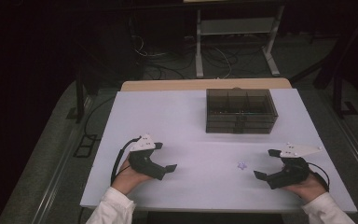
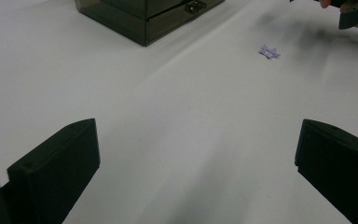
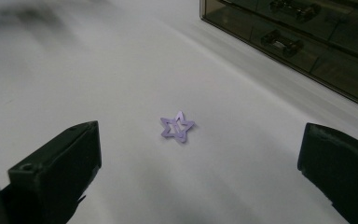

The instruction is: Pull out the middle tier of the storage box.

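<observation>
Right gripper (image 3: pixel 198 177) jaws spread wide, both low over the white bench (image 3: pixel 98 84), nothing between them. Small purple star-shaped cutout (image 3: pixel 177 127) lies flat on the bench just ahead of the jaws, touching neither. Dark translucent drawer box (image 3: pixel 307 42) sits at upper right, latches visible, well apart from the star.

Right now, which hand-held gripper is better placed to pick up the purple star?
The right hand-held gripper: the star lies just ahead of its open jaws, centred in its view. The left is farther off.
</observation>
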`<control>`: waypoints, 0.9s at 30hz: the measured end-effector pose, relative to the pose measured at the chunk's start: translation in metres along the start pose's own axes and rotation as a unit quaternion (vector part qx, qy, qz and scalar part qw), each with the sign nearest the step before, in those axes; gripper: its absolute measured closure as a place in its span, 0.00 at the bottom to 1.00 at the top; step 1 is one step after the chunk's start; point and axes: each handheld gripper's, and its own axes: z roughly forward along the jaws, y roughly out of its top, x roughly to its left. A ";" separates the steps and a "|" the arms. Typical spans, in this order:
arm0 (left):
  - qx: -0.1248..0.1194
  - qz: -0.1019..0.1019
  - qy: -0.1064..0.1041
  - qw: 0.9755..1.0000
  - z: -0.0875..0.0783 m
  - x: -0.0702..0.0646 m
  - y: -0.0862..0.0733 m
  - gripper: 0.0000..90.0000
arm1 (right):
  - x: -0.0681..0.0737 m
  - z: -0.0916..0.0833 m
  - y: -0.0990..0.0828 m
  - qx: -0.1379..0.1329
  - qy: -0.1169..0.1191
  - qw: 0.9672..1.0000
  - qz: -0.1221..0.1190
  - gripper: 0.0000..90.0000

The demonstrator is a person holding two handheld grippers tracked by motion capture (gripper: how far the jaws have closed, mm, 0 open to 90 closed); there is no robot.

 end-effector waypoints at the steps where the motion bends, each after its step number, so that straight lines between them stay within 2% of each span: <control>1: 0.000 0.000 0.000 1.000 0.000 0.000 0.000 0.00 | 0.000 0.000 0.000 0.000 0.000 1.000 0.000 0.00; 10: -0.001 -0.002 -0.004 1.000 0.002 -0.001 0.001 0.00 | 0.000 0.002 0.001 0.006 0.002 1.000 -0.002 0.01; 18: -0.002 0.000 0.000 1.000 0.000 -0.003 0.000 0.00 | 0.000 0.009 0.006 0.006 0.005 1.000 0.001 0.03; 27: -0.004 0.000 0.001 1.000 0.000 -0.003 0.000 0.00 | 0.002 0.026 0.014 0.017 0.012 1.000 0.003 0.10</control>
